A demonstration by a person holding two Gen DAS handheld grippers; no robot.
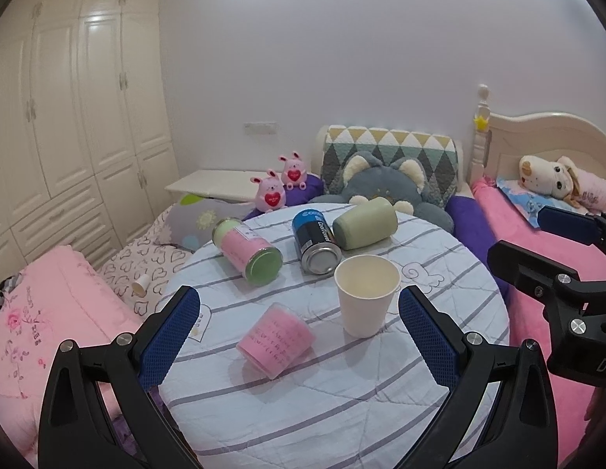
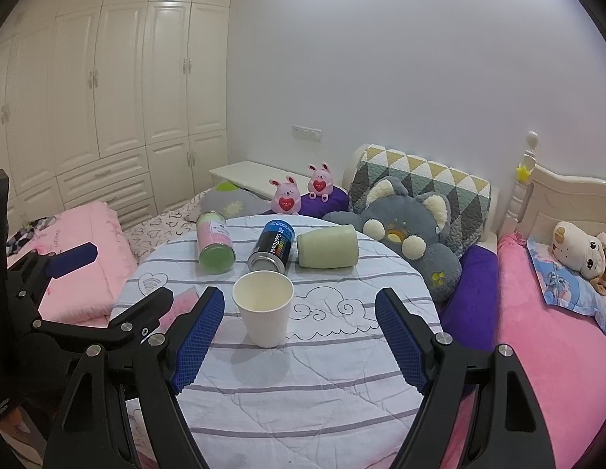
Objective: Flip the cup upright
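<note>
I see the paper cup (image 2: pixel 263 314) standing mouth up in the middle of the frame on the round table (image 2: pixel 322 391). Both my tongs, left gripper (image 1: pixel 299 336) and right gripper (image 2: pixel 299 336), gape wide, holding nothing. It looks light and squashy, so I would pinch its sides gently

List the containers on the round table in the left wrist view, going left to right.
Pink-and-green canister → pink cup on its side → blue-and-black can → upright white paper cup. The green cup overlaps in order, so it is left out.
</note>
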